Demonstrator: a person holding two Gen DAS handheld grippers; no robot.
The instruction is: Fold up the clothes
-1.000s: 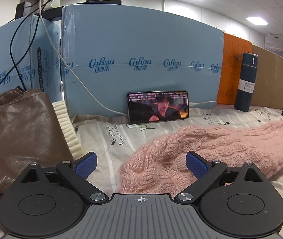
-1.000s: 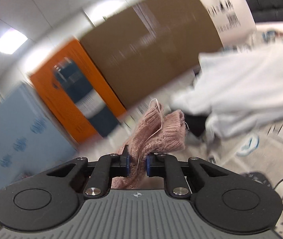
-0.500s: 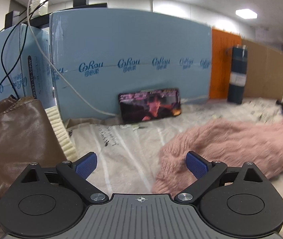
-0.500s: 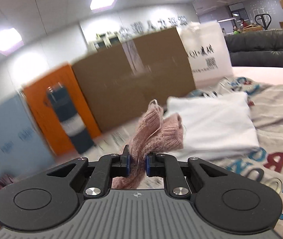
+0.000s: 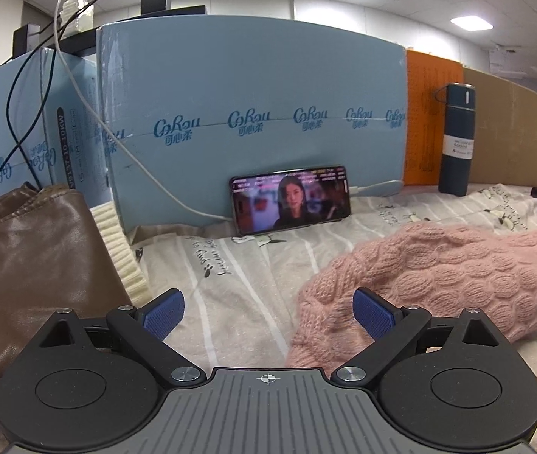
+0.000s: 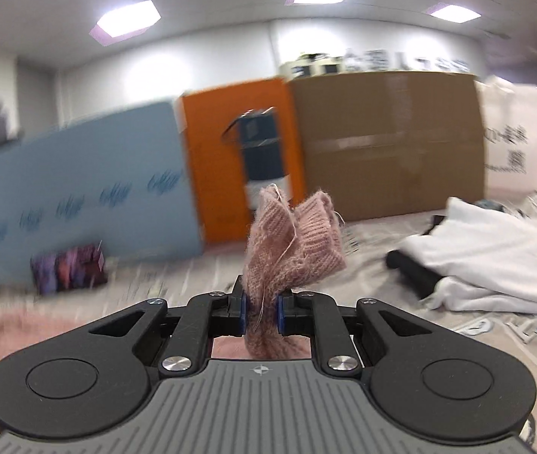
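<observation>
- The right gripper (image 6: 261, 312) is clamped tight on a bunched ribbed edge of a pink knitted sweater (image 6: 291, 242), which sticks up between its blue pads (image 6: 243, 312).
- The rest of that pink sweater (image 5: 438, 276) lies spread on a striped, printed sheet (image 5: 230, 265) covering the desk, its cable-knit body stretching toward the right of the left camera's view.
- The left gripper (image 5: 268, 312) hovers low over the sheet with its jaws wide apart and nothing between them; the sweater's near edge lies just beside its right pad.
- The step in hand looks like carrying the pinched edge across to make a fold; the right view is smeared with motion.
- Next, the open left gripper probably needs to pin or pick up the near edge, so the knit folds instead of dragging.
- Nearby sit a brown leather garment (image 5: 30, 265), a propped phone (image 5: 291, 198), a dark flask (image 5: 457, 140) and a white garment (image 6: 495, 261).
</observation>
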